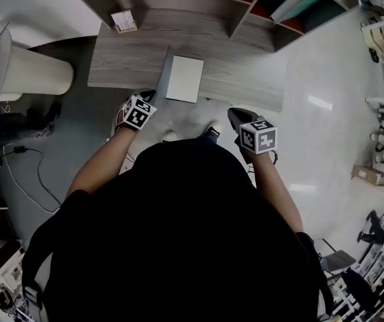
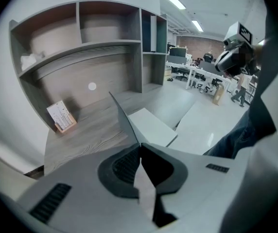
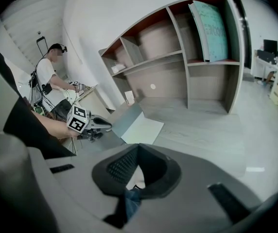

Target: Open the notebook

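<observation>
Nearest, two grippers, right gripper [image 3: 136, 148] closed on nothing, left gripper [image 2: 140, 146] closed, pinching the raised cover of one notebook [image 1: 185, 79] at the near edge of one desk [image 1: 125, 59], one card stand [image 1: 123, 21] far left.

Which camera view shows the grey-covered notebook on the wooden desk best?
Right gripper view: the grey-covered notebook shows its lifted cover face-on and its white page. Left gripper view sees the cover edge-on; head view shows it small.
</observation>
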`<state>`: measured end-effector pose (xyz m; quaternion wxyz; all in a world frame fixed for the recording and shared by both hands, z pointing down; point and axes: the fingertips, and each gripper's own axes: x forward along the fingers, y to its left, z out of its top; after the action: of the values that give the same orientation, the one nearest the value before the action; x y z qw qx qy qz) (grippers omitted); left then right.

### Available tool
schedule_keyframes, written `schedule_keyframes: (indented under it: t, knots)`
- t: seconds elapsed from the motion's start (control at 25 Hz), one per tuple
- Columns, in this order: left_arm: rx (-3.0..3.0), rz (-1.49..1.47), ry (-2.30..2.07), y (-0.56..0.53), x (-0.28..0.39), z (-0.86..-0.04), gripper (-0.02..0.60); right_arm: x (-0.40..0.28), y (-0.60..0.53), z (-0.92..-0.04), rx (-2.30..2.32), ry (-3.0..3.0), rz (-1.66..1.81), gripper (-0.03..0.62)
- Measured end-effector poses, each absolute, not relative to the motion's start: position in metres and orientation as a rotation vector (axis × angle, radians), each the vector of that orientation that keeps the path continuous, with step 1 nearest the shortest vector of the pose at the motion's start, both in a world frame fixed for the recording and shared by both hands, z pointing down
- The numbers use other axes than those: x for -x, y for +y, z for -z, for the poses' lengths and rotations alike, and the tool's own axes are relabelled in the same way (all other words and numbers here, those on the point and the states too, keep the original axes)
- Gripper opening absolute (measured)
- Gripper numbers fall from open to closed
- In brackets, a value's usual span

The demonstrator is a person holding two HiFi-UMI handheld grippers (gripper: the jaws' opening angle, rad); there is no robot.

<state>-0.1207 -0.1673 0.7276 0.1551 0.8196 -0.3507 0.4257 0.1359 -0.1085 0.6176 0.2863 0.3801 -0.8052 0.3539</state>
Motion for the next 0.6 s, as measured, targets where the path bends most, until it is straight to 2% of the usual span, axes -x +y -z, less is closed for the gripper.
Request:
schedule_keyframes:
  t: [0.6]
  knots:
    - [-2.277, -1.208, -1.096, -0.175, 0.163, -0.733, 0.018, -0.144, -0.088, -0.614, -1.100, -2.131, -0.945, 0.000]
